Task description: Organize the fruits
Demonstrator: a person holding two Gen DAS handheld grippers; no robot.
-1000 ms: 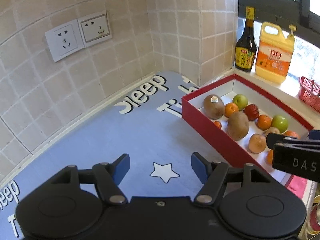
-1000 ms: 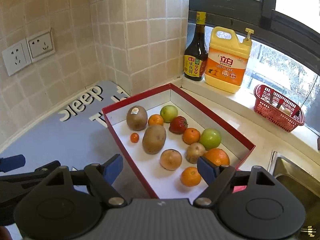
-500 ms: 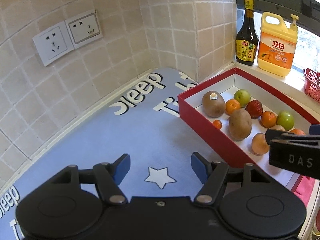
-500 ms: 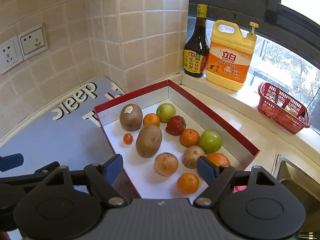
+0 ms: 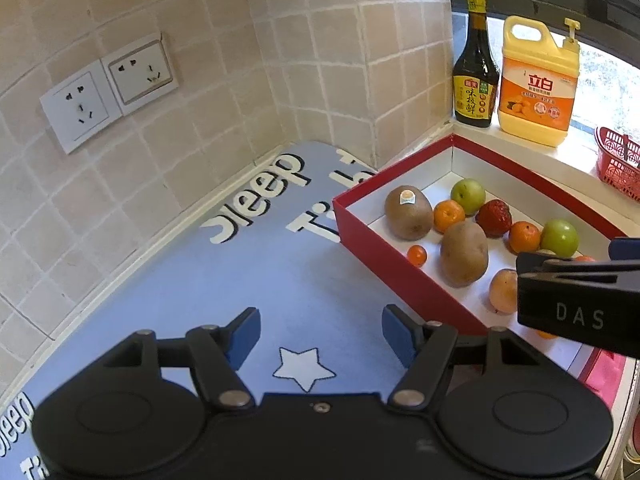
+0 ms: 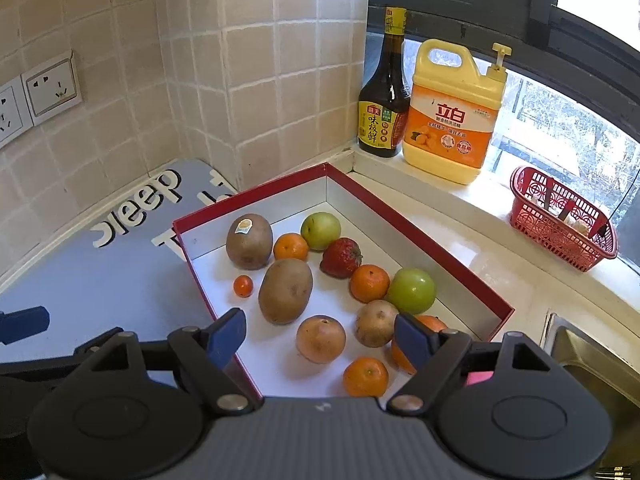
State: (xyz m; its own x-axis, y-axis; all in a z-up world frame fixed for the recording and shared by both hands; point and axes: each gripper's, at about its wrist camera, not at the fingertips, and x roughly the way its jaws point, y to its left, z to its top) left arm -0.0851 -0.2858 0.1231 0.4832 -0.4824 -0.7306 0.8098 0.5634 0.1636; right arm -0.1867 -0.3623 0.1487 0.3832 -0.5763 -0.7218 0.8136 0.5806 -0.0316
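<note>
A red box [image 6: 420, 236] with a white floor holds several fruits: a kiwi [image 6: 249, 241], a potato [image 6: 285, 290], a strawberry [image 6: 341, 258], two green apples [image 6: 412, 290], several oranges [image 6: 369, 283] and a tiny tangerine [image 6: 243, 285]. My right gripper [image 6: 320, 338] hovers open over the box's near end, above a pale round fruit [image 6: 321, 339], nothing between its fingers. My left gripper [image 5: 318, 332] stands open over the blue mat [image 5: 224, 280], left of the box [image 5: 400, 280], holding nothing. The right gripper's side shows at the left wrist view's right edge.
A dark sauce bottle [image 6: 383, 92] and an orange detergent jug [image 6: 454, 116] stand on the window sill behind the box. A red basket [image 6: 560, 220] sits further right, a sink edge [image 6: 580, 356] at the lower right. Tiled wall with sockets [image 5: 108, 88] rises on the left.
Both views have slid so the box sits a little further left and nearer; the right gripper now hangs further over the fruits. Both grippers stay open and empty.
</note>
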